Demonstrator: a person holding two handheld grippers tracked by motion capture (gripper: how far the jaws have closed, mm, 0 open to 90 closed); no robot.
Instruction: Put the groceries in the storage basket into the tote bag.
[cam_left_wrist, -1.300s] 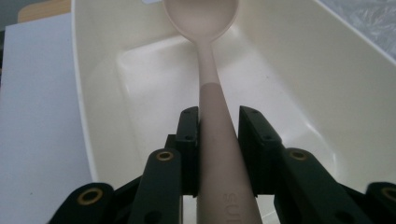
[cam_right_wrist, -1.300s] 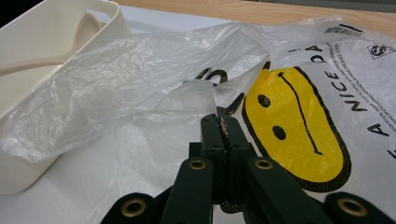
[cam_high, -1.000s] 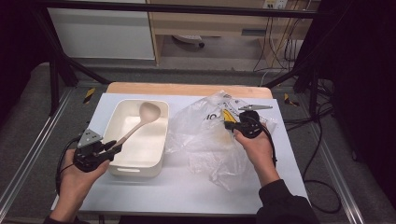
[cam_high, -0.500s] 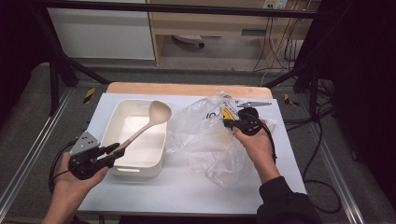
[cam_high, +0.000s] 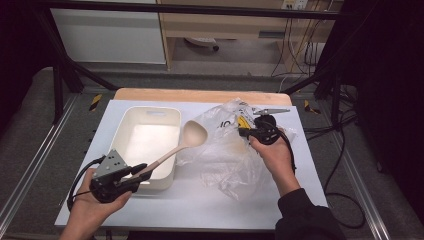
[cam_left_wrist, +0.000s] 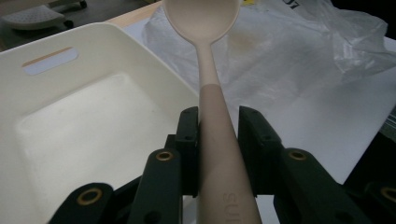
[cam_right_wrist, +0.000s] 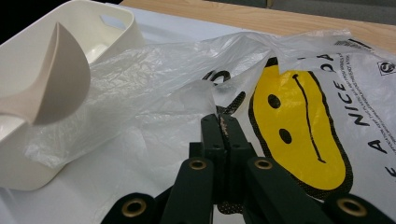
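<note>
Ladle (cam_left_wrist: 211, 93) handle clamped between left fingers (cam_left_wrist: 189, 140), right fingers (cam_right_wrist: 212, 135) pinching plastic bag (cam_right_wrist: 299, 121)

I list: cream tub (cam_high: 135, 111), just ahead of my left gripper (cam_high: 141, 170); white tabletop (cam_high: 210, 205), under both grippers; wooden edge (cam_high: 200, 95), beyond the tub; white cabinet (cam_high: 107, 35), far beyond.

A lab-like recording space — black metal frame (cam_high: 60, 75) and trailing cables (cam_high: 345, 150) around the white table (cam_high: 210, 210), grey floor beyond.
</note>
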